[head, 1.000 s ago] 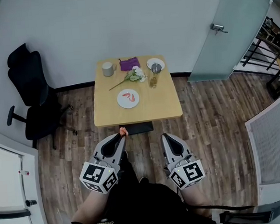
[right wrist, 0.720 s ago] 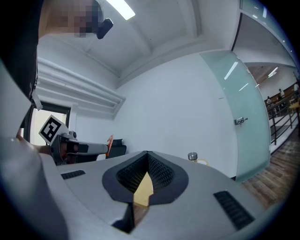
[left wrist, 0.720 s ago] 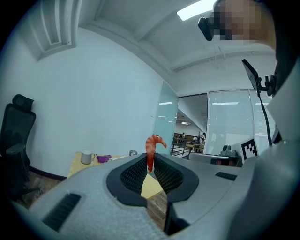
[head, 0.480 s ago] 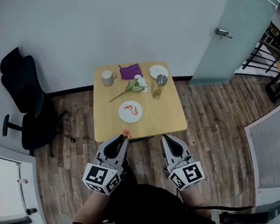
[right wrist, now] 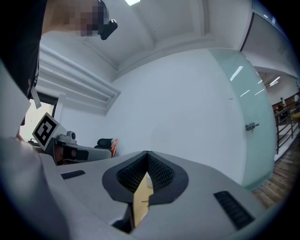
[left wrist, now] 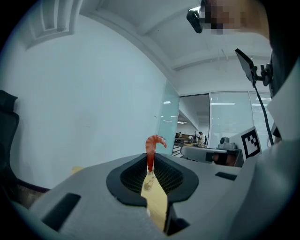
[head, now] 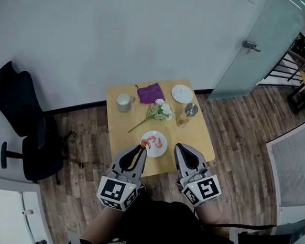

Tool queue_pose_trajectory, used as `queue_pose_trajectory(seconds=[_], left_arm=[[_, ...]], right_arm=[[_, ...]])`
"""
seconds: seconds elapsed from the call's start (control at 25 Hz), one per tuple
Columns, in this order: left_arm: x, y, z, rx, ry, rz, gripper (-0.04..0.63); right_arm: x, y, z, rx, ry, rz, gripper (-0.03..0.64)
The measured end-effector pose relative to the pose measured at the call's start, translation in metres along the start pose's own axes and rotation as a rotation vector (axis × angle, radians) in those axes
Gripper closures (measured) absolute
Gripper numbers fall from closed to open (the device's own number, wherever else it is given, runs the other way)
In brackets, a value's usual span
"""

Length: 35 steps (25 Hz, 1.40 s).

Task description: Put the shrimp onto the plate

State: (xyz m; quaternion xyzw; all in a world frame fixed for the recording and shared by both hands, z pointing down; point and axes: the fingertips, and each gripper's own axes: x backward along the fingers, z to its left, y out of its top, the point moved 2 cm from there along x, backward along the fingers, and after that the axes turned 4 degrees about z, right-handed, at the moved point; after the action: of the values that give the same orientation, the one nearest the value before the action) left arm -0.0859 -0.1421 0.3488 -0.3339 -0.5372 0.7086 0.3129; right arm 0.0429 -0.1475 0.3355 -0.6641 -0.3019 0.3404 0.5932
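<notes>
A white plate with shrimp on it sits near the front edge of the small wooden table. My left gripper is shut on an orange shrimp and hovers at the plate's left rim. In the left gripper view that shrimp sticks up from between the closed pads of the left gripper. My right gripper is shut and holds nothing, just right of the plate over the table's front edge. In its own view the right gripper points at a white wall.
Behind the plate lie a flower sprig, a grey mug, a purple cloth, a small white dish and a glass of amber drink. A black office chair stands left; a glass door is on the right.
The table has drawn nearer in the head view. Both grippers have come forward from over the floor to the table's front edge, and the left one carries its shrimp up to the plate.
</notes>
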Motion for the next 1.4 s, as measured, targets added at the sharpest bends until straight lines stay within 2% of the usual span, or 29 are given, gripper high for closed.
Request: queue_pose_trajectory(seconds=[0.24,0.72,0.92,1.4], left_arm=[[-0.033,0.009,0.036,-0.013,-0.028,0.021,0.546],[-0.061,0.006,0.030,-0.028,-0.009,0.051,0.546],[-0.063,-0.011,0.022,-0.032,0.000,0.088,0.546],[-0.067,-0.079,0.036,0.039,0.045,0.233,0.546]], right_arm=[[-0.048,0.010,-0.001,0.019,-0.036,-0.003,0.615],[-0.056,0.006,-0.025,0.005,-0.022,0.012,0.615],[-0.047,-0.011,-0.036,-0.029,-0.030,0.050,0.615],[-0.055,-0.068,-0.036,-0.094,0.012,0.168,0.615]])
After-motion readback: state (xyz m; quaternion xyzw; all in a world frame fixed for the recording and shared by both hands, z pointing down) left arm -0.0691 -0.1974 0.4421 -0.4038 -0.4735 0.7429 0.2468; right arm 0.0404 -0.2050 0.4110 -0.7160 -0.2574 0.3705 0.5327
